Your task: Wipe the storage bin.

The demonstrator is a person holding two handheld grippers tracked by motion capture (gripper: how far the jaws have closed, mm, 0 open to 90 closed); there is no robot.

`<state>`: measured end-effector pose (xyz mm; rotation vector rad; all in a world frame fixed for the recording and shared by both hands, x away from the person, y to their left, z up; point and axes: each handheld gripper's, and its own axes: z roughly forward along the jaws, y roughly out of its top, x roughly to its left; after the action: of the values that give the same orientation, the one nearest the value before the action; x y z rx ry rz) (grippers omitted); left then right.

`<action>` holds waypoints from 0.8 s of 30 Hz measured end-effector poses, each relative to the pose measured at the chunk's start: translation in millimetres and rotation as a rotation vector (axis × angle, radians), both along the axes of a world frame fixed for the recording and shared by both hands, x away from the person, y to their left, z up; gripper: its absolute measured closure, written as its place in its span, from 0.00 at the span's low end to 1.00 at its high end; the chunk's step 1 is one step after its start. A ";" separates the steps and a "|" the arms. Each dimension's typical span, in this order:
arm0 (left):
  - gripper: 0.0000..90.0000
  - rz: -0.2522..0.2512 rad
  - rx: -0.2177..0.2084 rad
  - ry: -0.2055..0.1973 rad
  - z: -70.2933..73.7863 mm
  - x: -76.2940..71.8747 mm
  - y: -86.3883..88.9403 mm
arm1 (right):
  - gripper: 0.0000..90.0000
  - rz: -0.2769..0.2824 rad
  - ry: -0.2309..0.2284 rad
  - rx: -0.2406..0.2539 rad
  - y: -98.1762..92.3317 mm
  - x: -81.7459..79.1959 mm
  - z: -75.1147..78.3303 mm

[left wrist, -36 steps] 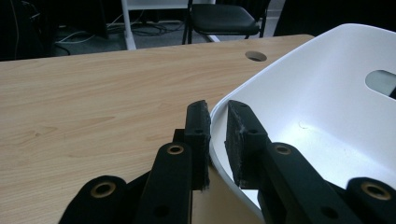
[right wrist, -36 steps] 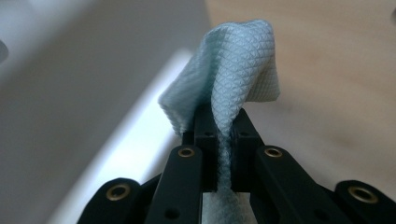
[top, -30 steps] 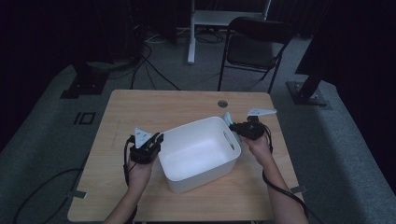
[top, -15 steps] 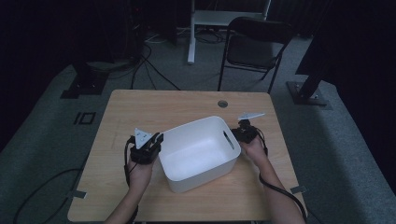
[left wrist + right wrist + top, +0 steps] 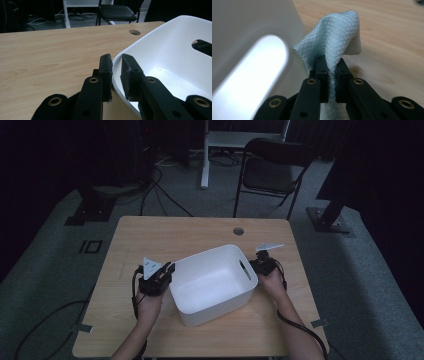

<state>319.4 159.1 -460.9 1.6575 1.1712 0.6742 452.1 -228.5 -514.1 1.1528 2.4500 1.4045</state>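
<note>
White bin (image 5: 212, 282) sits mid-table, a bit toward the person's side, on the wooden table (image 5: 165, 235). Turned at an angle to the table edges. Inside looks empty in the high view.

Left gripper (image 5: 162, 272) – at the bin's left rim. Left gripper view: rim (image 5: 117, 60) runs between the two pads, one pad (image 5: 106, 72) outside the wall, the other inside. Jaws closed down narrow on the rim, pinching the bin wall. Outer pad looks in contact w/ the rim; can't tell for sure whether the inner pad is fully seated – small sliver of gap visible near its top.

Right gripper (image 5: 260, 265) – at the bin's right end, just beside the handle slot (image 5: 245, 270), outside the wall. Right gripper view: jaws pressed together on a pale blue-green cloth (image 5: 334, 47), diamond-textured wipe. Cloth bunches up above the fingertips and also trails down between the jaw arms toward the camera. Cloth top edge sits against or v. near the bin's outer wall, next to the slot (image 5: 249, 72) – can't tell if touching. Tabletop behind it on the right.

Both hands low, forearms coming in from the near edge, one on each side of the bin. Cable hole (image 5: 238, 230) in the table beyond the bin; black chair (image 5: 275, 170) on the floor past the far edge.
</note>
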 end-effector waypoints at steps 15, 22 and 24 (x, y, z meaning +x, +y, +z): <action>0.67 -0.142 -0.058 0.042 9.4 18.3 22.8 | 0.94 -0.050 -0.105 0.080 -47.8 -44.9 26.1; 0.57 -0.284 -0.066 0.019 14.1 32.6 31.9 | 0.94 -0.078 -0.108 0.096 -63.1 -60.5 21.4; 0.58 -0.327 -0.083 0.017 14.5 37.2 33.1 | 0.94 -0.082 -0.108 0.099 -64.7 -62.5 20.4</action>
<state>356.6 192.2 -446.4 1.7342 0.8984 0.4001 389.6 -293.2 -493.6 1.1501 2.2584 1.5362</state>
